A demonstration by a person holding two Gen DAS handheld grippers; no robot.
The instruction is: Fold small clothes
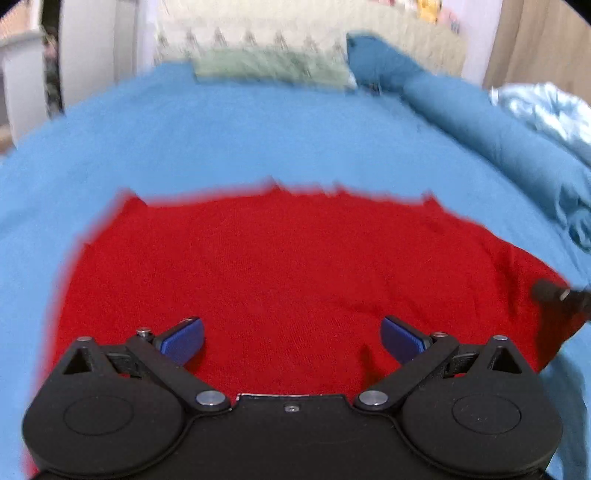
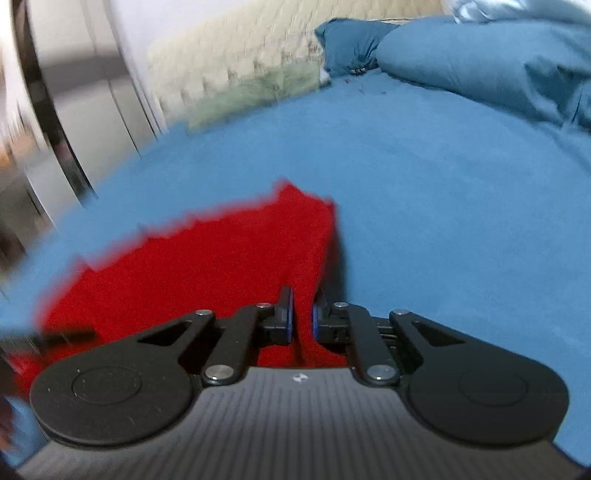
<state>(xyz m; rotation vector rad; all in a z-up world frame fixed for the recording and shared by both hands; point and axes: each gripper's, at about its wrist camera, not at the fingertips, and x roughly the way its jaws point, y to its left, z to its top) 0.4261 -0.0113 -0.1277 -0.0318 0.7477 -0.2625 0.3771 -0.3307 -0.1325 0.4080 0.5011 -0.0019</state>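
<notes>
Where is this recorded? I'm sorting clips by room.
Most likely a bedroom: a blue bedsheet covers a bed, a blue pillow lies at its far end, and a padded headboard stands behind.

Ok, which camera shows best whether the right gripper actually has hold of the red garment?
The right wrist view: the right gripper is pinched shut on a fold of the red garment. The left wrist view shows only a dark blur at the cloth's right edge.

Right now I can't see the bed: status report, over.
Left tool open over red garment. Right tool shut on its edge. Nothing in the way.
</notes>
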